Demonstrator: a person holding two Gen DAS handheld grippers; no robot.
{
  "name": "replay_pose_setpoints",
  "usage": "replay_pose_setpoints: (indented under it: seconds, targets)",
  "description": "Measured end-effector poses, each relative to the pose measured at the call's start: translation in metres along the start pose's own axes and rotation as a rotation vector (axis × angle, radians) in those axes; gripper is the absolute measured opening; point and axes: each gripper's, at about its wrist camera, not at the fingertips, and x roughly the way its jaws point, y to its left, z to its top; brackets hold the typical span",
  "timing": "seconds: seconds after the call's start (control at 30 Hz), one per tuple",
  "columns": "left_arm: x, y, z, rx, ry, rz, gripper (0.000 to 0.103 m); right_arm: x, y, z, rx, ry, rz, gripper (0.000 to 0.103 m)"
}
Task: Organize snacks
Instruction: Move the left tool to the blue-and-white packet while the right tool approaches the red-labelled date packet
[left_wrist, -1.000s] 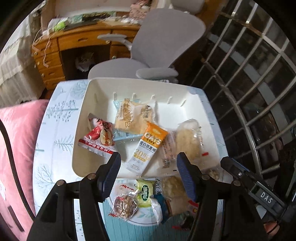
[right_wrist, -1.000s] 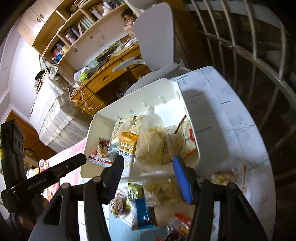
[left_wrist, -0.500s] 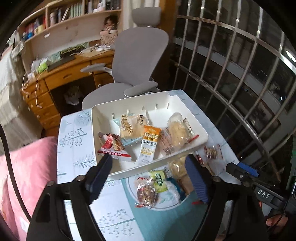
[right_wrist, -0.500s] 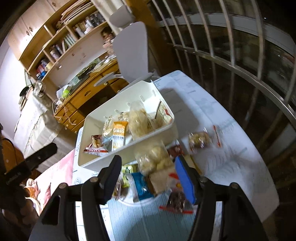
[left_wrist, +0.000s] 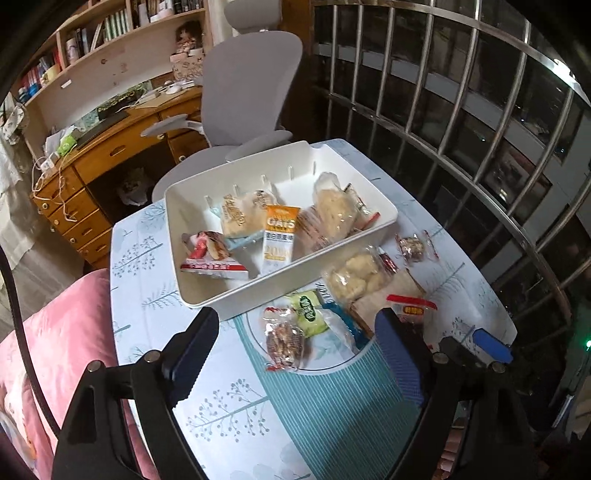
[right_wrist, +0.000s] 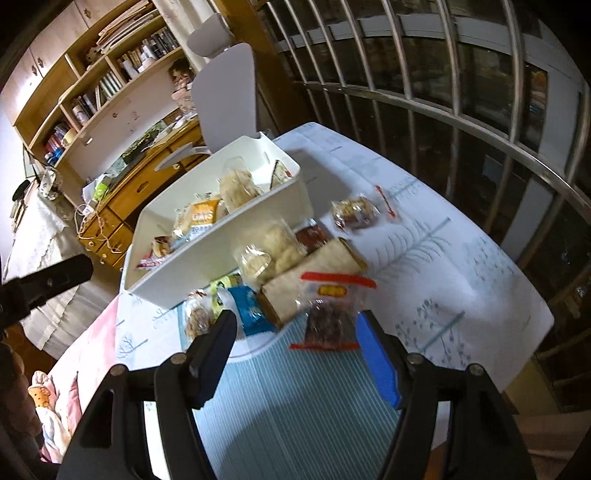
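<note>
A white bin (left_wrist: 192, 288) (right_wrist: 207, 266) stands on the table and holds several snack packets, among them an orange oats bar (left_wrist: 279, 240) and a red packet (left_wrist: 207, 254). More packets lie loose in front of it: a brown nut packet (left_wrist: 284, 343), a green one (left_wrist: 308, 314), a clear bag of pale puffs (left_wrist: 354, 277) (right_wrist: 273, 247), a dark packet (right_wrist: 327, 325) and a small one apart to the right (left_wrist: 412, 245) (right_wrist: 354, 212). My left gripper (left_wrist: 295, 350) is open and empty above the loose pile. My right gripper (right_wrist: 295, 354) is open and empty just short of the dark packet.
The table (left_wrist: 147, 266) has a tree-print cloth and a teal striped mat (left_wrist: 332, 406). A pink cushion (left_wrist: 55, 332) lies at the left edge. A grey office chair (left_wrist: 251, 103) and wooden desk (left_wrist: 110, 155) stand behind. Metal window bars (left_wrist: 461, 110) run along the right.
Both grippers have pulled back and up from the bin; the bin and loose snacks look smaller and farther. Both stay open and empty.
</note>
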Motion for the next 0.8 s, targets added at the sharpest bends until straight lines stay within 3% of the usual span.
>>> replay_pose_setpoints:
  seconds: [0.17,0.37,0.67,0.8]
  targets:
    - [0.007,-0.011,-0.008,0.067,-0.059,0.031,0.086,0.001,-0.002,-0.022,-0.017,-0.027,-0.047,0.068]
    - [0.043,-0.028,-0.015,0.152,0.067,0.022,0.086,0.009,0.0,-0.041,-0.037,-0.065,-0.095,0.068]
    - [0.088,-0.046,-0.016,0.152,0.179,-0.034,0.086,0.021,0.009,-0.061,-0.131,-0.13,-0.165,0.068]
    - [0.111,-0.046,-0.015,0.097,0.249,-0.092,0.086,0.028,0.012,-0.063,-0.152,-0.15,-0.19,0.068]
